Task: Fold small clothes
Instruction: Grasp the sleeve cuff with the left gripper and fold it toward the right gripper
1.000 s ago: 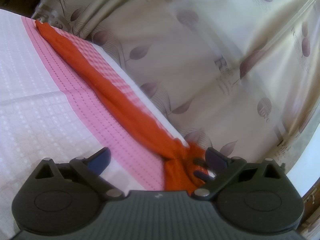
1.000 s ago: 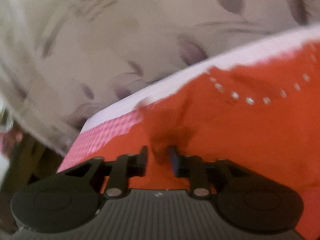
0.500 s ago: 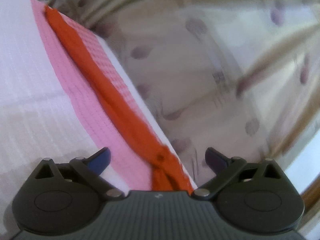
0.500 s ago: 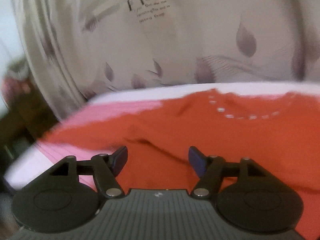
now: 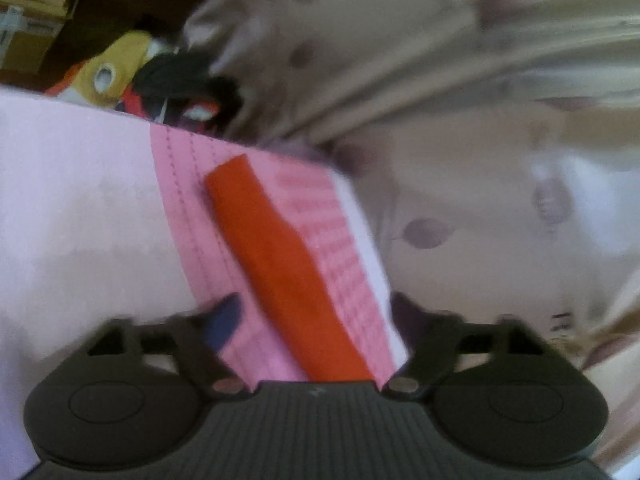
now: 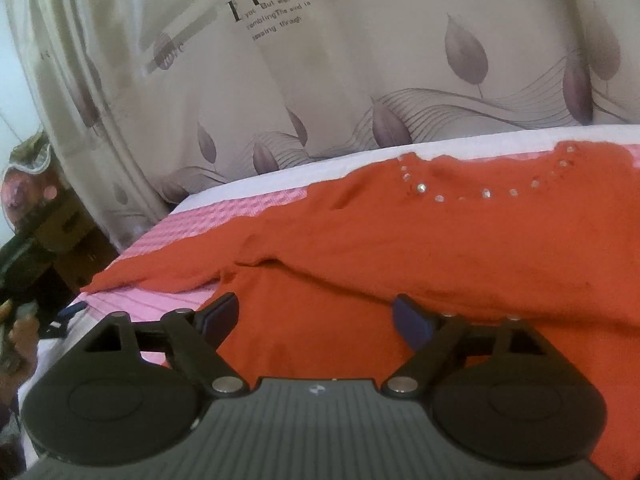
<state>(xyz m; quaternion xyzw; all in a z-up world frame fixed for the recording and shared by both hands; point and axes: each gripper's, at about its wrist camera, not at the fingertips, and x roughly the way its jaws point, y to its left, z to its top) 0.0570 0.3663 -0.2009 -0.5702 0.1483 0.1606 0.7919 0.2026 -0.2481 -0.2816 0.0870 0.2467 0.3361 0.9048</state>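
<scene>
Both jaws gape wide, holding nothing. Left gripper (image 5: 312,312) straddles the sleeve (image 5: 276,256) along the bed's far edge; right gripper (image 6: 316,316) hovers over the orange top (image 6: 420,240). Pinch sleeve cuff, fold inward flat.

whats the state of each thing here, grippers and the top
left gripper: open, holding nothing, over the sleeve
right gripper: open, holding nothing, over the top
orange top: spread flat on the bed, neckline up, not folded
sleeve: stretched out straight near the bed's edge
curtain: drawn
</scene>
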